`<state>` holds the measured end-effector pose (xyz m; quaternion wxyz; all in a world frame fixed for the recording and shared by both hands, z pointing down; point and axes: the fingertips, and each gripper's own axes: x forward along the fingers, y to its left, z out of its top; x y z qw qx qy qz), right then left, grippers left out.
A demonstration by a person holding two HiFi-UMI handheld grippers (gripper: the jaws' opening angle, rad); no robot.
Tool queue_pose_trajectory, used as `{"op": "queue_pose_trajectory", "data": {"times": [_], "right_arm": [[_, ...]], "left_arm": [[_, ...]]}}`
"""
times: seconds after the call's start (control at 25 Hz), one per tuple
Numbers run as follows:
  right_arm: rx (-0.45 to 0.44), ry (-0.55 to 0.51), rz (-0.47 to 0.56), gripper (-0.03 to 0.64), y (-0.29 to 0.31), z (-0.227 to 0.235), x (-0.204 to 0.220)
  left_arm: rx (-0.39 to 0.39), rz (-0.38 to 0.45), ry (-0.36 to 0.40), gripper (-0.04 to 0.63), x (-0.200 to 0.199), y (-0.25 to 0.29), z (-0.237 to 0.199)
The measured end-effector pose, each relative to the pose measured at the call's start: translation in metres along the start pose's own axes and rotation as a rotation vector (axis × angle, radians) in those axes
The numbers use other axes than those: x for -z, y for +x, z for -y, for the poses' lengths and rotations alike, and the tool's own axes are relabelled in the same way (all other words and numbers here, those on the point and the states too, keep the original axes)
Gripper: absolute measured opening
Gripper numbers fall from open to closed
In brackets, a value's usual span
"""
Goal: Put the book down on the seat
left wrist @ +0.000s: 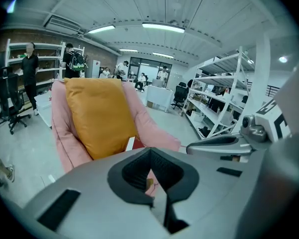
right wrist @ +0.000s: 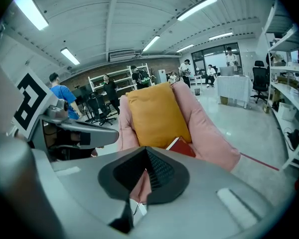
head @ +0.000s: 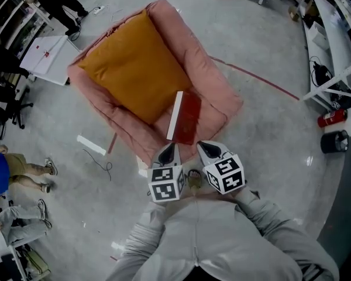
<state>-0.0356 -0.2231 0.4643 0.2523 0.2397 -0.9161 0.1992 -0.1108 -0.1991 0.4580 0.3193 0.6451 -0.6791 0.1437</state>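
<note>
Book [head: 186, 117], red, white page edge: lying on the pink armchair [head: 219, 86] seat, just beside the orange cushion [head: 134, 69]. My left gripper [head: 171, 148]: jaws together, nothing between them, clear of the book. My right gripper [head: 203, 146]: likewise closed, empty.

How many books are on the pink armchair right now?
1. A red book lies at the front of the pink armchair's seat, next to the orange cushion. Others could hide beneath the cushion.
</note>
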Motion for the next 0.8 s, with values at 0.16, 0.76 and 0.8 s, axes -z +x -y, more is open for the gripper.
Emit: {"op": "queue_pose_trajectory", "data": {"times": [0.16, 0.76, 0.8], "right_arm": [[-0.015, -0.017, 0.010, 0.000, -0.002, -0.006, -0.006], [-0.033, -0.046, 0.016, 0.000, -0.002, -0.014, -0.009], [-0.034, -0.046, 0.016, 0.000, -0.003, -0.014, -0.010]], "left_arm": [[-0.001, 0.002, -0.003, 0.006, -0.001, -0.005, 0.001], [-0.006, -0.005, -0.016, 0.006, -0.001, -0.010, 0.000], [-0.005, -0.006, -0.015, 0.006, -0.002, -0.010, 0.000]]}}
